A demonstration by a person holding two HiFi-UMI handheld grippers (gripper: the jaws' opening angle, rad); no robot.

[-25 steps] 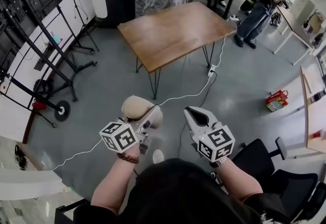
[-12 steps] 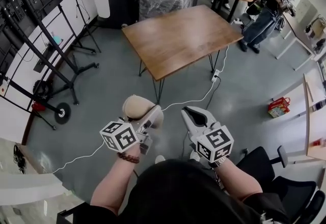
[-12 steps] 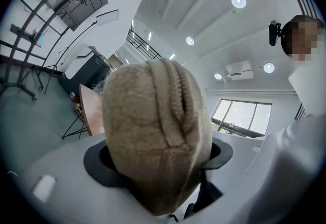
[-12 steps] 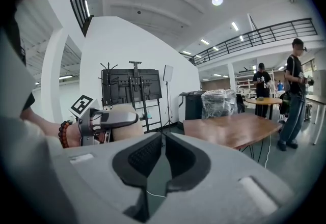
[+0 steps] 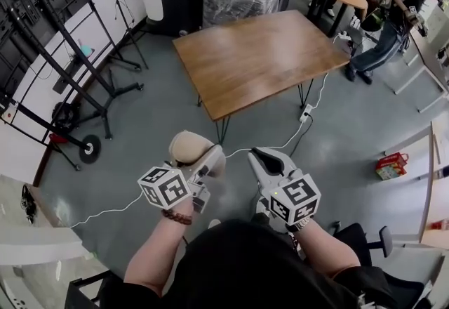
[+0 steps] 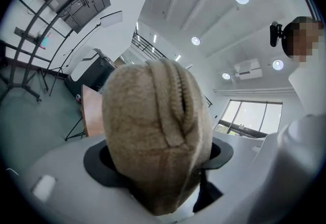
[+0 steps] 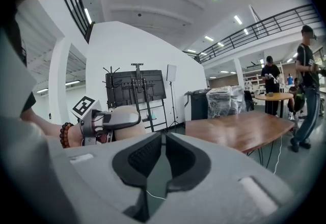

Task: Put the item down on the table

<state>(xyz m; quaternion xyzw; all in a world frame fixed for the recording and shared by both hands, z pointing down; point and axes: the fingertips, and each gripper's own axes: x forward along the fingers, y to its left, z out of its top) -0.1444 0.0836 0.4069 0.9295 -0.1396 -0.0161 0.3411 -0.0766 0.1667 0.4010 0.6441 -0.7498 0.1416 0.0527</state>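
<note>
- So, the left gripper [image 5: 199,158] has the item [image 5: 182,145] in a wide clamp. Its 2 jaws stand far apart because the load is bulky, and they press into its sides.
- The item hangs in the air over the grey floor [image 5: 140,132], in front of the person. It touches nothing but the gripper.
- The tabletop [image 5: 259,55] lies ahead of the left gripper and a little to its right, well apart from it. By my reading, the load must be carried forward over the near edge before it can go down.
- The right gripper [image 5: 260,155] is just beside the left one and no closer to the tabletop. Its jaws are pressed together with nothing between them, so the placing falls to the left hand.
- In the left gripper view the item is a beige, fuzzy, rounded bundle with a ribbed seam running along its length. It bulges well past the jaws, with its long axis roughly along the gripper's line.
- It looks soft, so it should settle without rolling far.
- The tabletop is smooth brown wood, flat and bare, on thin black metal legs.
</note>
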